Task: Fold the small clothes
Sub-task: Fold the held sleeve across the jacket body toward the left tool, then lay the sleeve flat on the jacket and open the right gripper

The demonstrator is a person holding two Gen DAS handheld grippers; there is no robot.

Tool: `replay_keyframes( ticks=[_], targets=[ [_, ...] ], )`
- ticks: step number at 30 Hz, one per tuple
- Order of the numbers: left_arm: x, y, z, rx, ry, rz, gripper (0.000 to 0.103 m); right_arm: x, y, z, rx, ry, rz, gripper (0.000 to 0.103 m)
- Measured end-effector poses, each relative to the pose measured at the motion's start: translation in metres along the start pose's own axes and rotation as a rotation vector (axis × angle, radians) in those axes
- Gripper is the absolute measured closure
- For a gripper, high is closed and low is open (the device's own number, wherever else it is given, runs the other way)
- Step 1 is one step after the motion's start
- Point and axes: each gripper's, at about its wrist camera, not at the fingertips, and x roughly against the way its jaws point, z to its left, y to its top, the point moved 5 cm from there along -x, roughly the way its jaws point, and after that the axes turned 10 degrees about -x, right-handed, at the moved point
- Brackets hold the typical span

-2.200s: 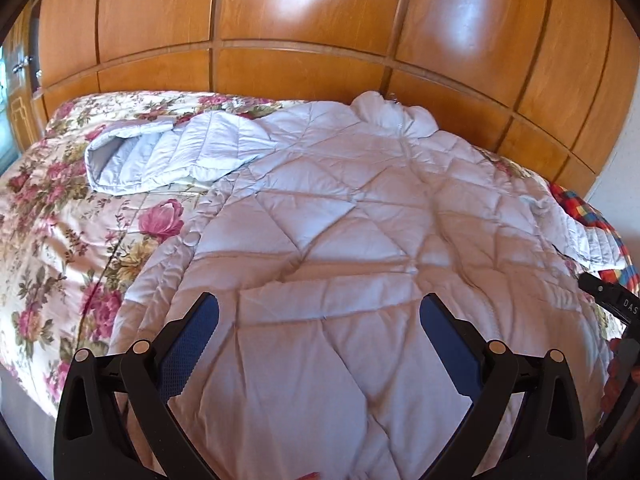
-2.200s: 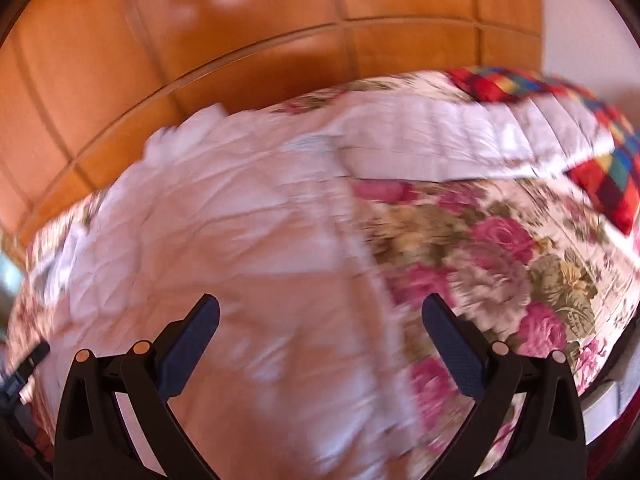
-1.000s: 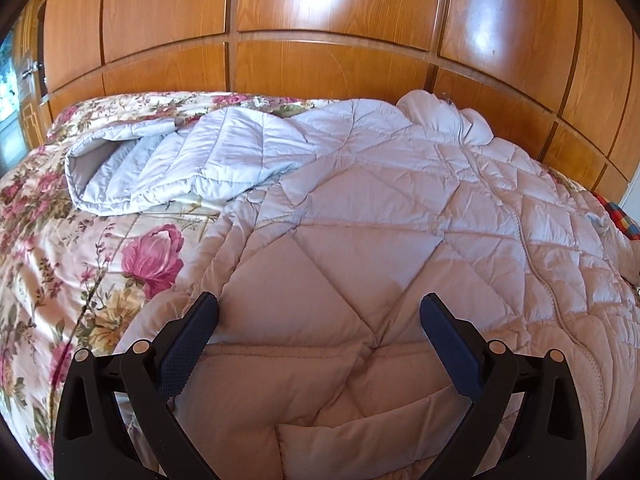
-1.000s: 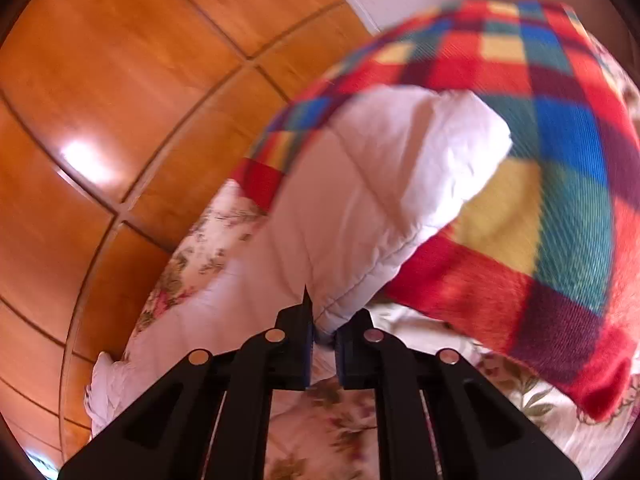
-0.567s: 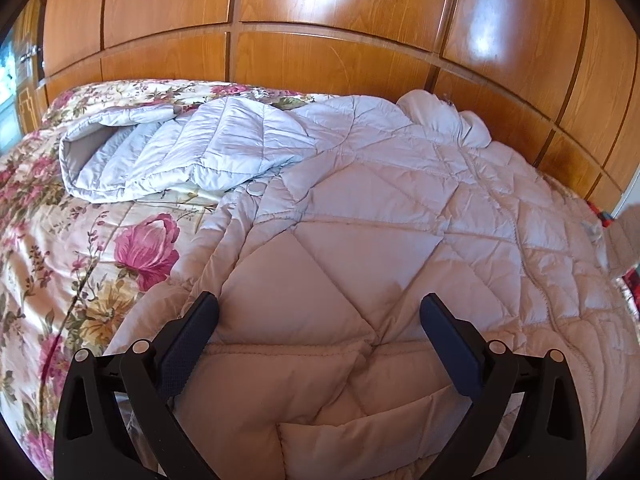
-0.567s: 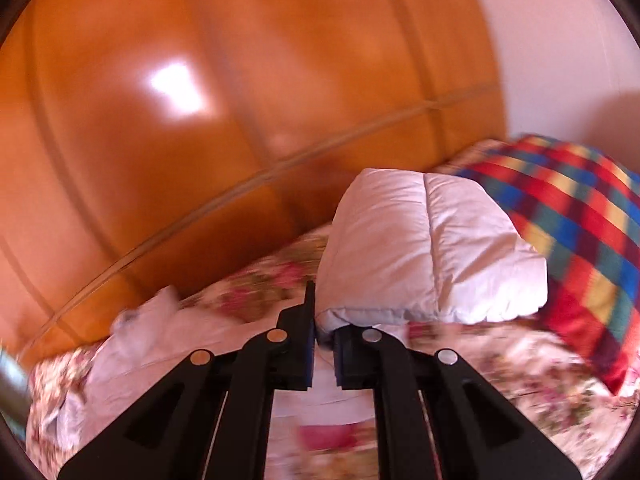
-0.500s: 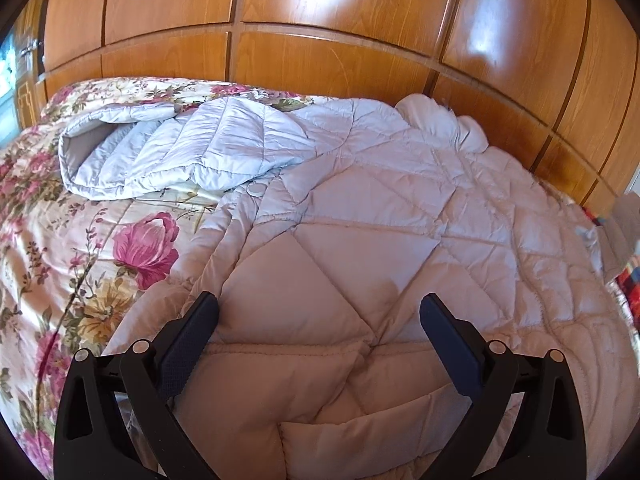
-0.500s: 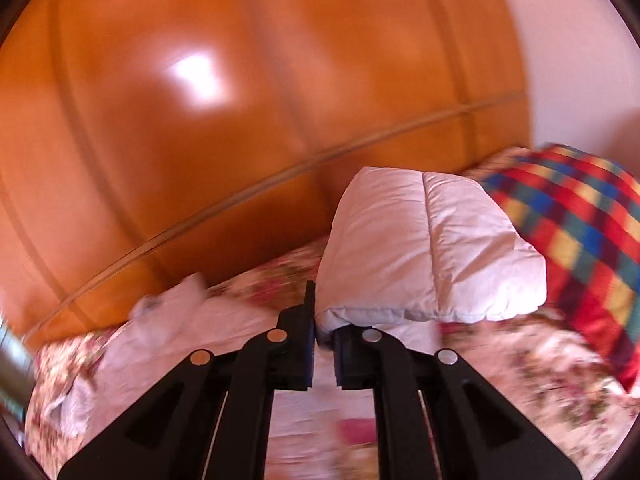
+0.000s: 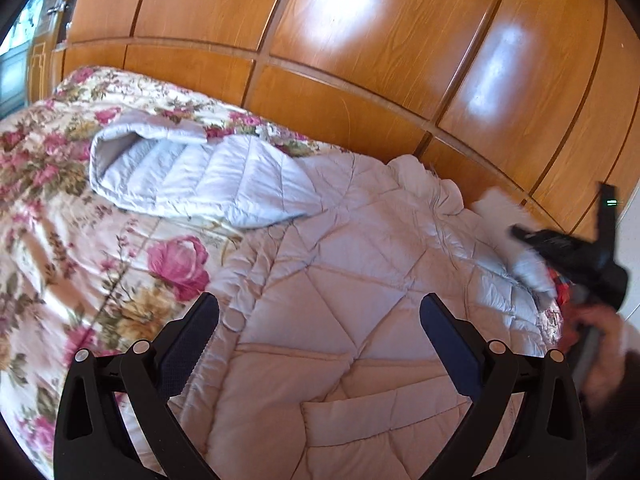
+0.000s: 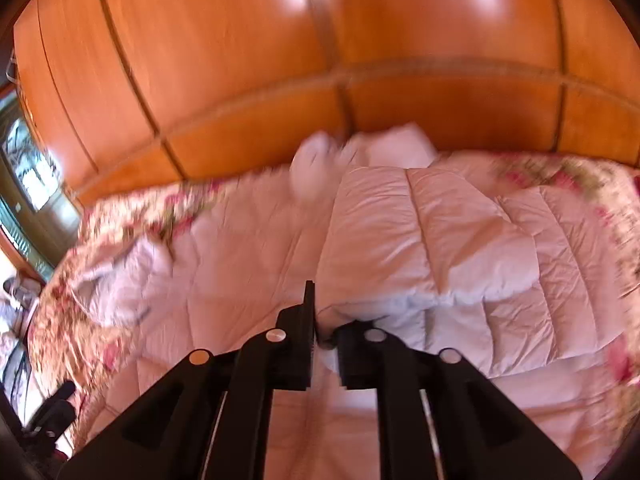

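Observation:
A pale quilted jacket (image 9: 344,264) lies spread on a floral bedspread (image 9: 48,216), collar toward the wooden wall. Its left sleeve (image 9: 192,176) lies stretched out to the left. My left gripper (image 9: 320,336) is open and empty, held above the jacket's lower part. My right gripper (image 10: 324,336) is shut on the cuff of the right sleeve (image 10: 432,240) and holds it lifted over the jacket's body. The right gripper also shows, blurred, in the left wrist view (image 9: 568,256) at the jacket's right edge.
A glossy wooden panelled wall (image 9: 360,40) runs behind the bed. A window (image 10: 28,168) is at the far left. A bit of red plaid blanket (image 9: 560,292) shows at the bed's right edge.
My right gripper has carried the right sleeve from over the plaid blanket leftward, across the jacket's body. My left gripper stays open and has shifted only slightly.

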Motion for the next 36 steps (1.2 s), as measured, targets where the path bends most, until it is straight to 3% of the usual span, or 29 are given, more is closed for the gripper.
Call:
replay_keyframes(
  ticks=[1, 2, 3, 7, 10, 12, 15, 21, 27, 30, 32, 33, 34, 35, 36],
  targets=[
    [0.001, 0.001, 0.001, -0.003, 0.000, 0.000, 0.003, -0.012, -0.007, 0.003, 0.006, -0.001, 0.044, 0.077],
    [0.001, 0.001, 0.002, -0.009, 0.001, 0.006, 0.003, -0.018, -0.015, 0.002, 0.010, 0.001, 0.077, 0.053],
    [0.001, 0.002, 0.002, -0.011, 0.003, 0.012, 0.003, -0.024, -0.022, 0.004, 0.011, 0.019, 0.103, 0.046],
    [-0.008, 0.000, 0.004, 0.010, -0.005, 0.057, 0.003, -0.004, -0.030, 0.007, 0.021, 0.085, 0.098, 0.039],
    [-0.018, 0.001, 0.002, 0.055, -0.066, 0.084, 0.003, 0.023, -0.032, -0.008, -0.025, 0.163, 0.072, 0.037],
    [-0.026, 0.003, -0.005, 0.067, -0.106, 0.110, 0.003, 0.037, -0.034, -0.020, -0.039, 0.161, 0.051, 0.037],
    [-0.035, 0.009, -0.023, 0.058, -0.155, 0.114, 0.003, 0.057, -0.034, -0.055, -0.090, 0.128, 0.008, 0.038],
    [-0.061, 0.022, -0.076, -0.015, -0.247, 0.123, 0.003, 0.075, -0.024, -0.146, -0.401, 0.107, -0.040, 0.045],
    [-0.105, 0.039, -0.103, -0.008, -0.338, 0.132, 0.003, 0.062, -0.015, -0.215, -0.713, 0.180, -0.045, 0.049],
    [-0.126, 0.044, -0.103, 0.005, -0.327, 0.146, 0.003, 0.059, -0.004, -0.243, -0.822, 0.202, -0.061, 0.052],
    [-0.139, 0.046, -0.096, 0.030, -0.304, 0.164, 0.005, 0.054, 0.003, -0.253, -0.872, 0.207, -0.074, 0.067],
    [-0.146, 0.046, -0.091, 0.052, -0.297, 0.181, 0.008, 0.055, 0.003, -0.259, -0.882, 0.204, -0.081, 0.073],
    [-0.150, 0.046, -0.087, 0.069, -0.290, 0.195, 0.024, 0.052, 0.008, -0.262, -0.878, 0.195, -0.090, 0.087],
    [-0.156, 0.045, -0.082, 0.088, -0.271, 0.216, 0.042, 0.050, 0.013, -0.264, -0.867, 0.177, -0.097, 0.093],
    [-0.160, 0.046, -0.079, 0.098, -0.257, 0.229, 0.054, 0.050, 0.017, -0.264, -0.859, 0.165, -0.105, 0.095]
  ],
)
